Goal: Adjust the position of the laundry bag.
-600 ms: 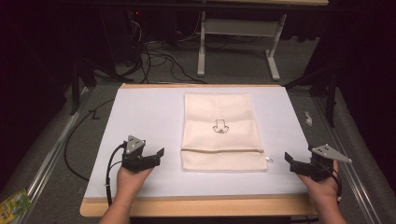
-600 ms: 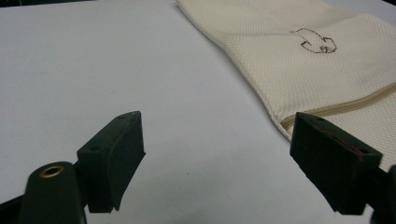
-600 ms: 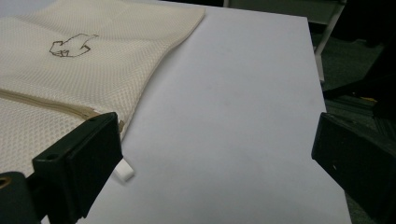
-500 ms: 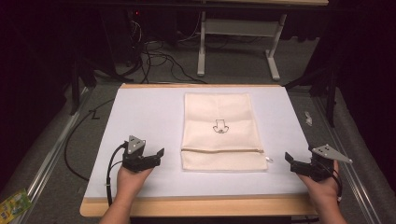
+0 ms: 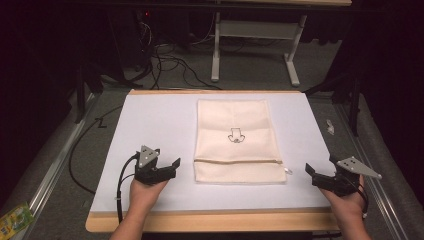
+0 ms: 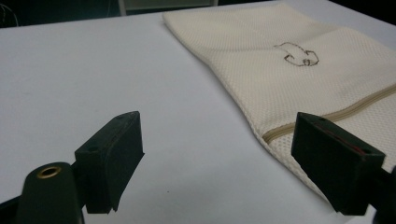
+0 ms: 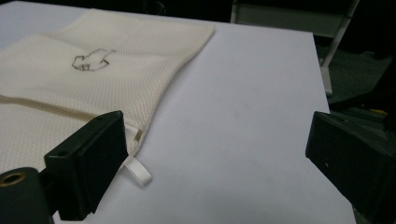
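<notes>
Bag: cream mesh bag [image 5: 235,140] lies flat mid-table.
Left gripper [image 5: 163,167]: at 8 o'clock, jaws wide, empty.
Right gripper [image 5: 320,174]: at 4 o'clock, jaws wide, empty.

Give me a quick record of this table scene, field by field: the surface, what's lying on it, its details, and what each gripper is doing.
surface: white sheet on a wooden table
item: cream mesh bag, lying flat at the centre
bag details: zipper across it near the person's end, white pull tab at its right end, small dark emblem
left gripper: open, holding nothing, left of the bag
right gripper: open, holding nothing, right of the bag
contact: neither gripper touches the bag
</notes>
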The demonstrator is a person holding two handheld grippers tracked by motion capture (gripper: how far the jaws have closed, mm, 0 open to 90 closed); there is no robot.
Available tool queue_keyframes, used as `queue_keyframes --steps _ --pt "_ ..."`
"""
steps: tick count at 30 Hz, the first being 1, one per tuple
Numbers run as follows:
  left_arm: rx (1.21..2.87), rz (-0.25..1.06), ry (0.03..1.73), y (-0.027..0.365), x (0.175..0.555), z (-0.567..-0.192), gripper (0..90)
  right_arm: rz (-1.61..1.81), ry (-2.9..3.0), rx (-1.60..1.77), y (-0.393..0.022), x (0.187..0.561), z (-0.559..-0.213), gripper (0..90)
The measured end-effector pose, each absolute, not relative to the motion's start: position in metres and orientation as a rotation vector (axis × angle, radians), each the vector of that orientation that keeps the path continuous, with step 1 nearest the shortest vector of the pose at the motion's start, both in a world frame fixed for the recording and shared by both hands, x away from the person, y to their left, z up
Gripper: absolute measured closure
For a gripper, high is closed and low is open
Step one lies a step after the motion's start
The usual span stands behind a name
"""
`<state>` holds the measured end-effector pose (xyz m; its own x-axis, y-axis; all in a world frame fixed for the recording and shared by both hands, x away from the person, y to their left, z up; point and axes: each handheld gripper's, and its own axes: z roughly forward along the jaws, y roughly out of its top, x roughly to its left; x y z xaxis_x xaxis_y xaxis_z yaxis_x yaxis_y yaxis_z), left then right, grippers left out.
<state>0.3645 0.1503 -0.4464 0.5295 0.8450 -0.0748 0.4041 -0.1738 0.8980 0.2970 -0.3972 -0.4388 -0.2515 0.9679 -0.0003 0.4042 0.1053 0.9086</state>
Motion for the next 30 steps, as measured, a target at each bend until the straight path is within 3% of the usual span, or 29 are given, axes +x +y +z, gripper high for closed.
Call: queue_keyframes --steps 7,10,13,16,23,25,29,30 --pt "1.785 0.571 1.032 0.149 0.364 -0.445 17.3 1.144 1.722 1.304 -0.393 0.295 -0.436 6.1" --pt "1.8 0.574 1.004 0.144 0.363 -0.446 19.6 1.159 1.742 1.288 -0.391 0.293 -0.436 15.9" --pt "1.81 0.554 0.994 0.141 0.362 -0.446 20.4 1.166 1.741 1.281 -0.389 0.292 -0.435 16.8" --pt "1.836 0.509 0.952 0.133 0.36 -0.449 26.9 1.19 1.748 1.276 -0.385 0.291 -0.434 18.8" --pt "1.912 0.432 0.896 0.104 0.357 -0.459 32.3 1.193 1.767 1.27 -0.379 0.292 -0.435 19.9" --pt "1.949 0.424 0.859 0.094 0.355 -0.462 38.4 1.19 1.786 1.268 -0.377 0.293 -0.436 21.6" --pt "2.025 0.411 0.835 0.078 0.353 -0.469 42.0 1.19 1.821 1.253 -0.371 0.293 -0.439 27.8" --pt "2.05 0.395 0.858 0.076 0.355 -0.472 42.0 1.199 1.85 1.252 -0.367 0.295 -0.441 32.7"
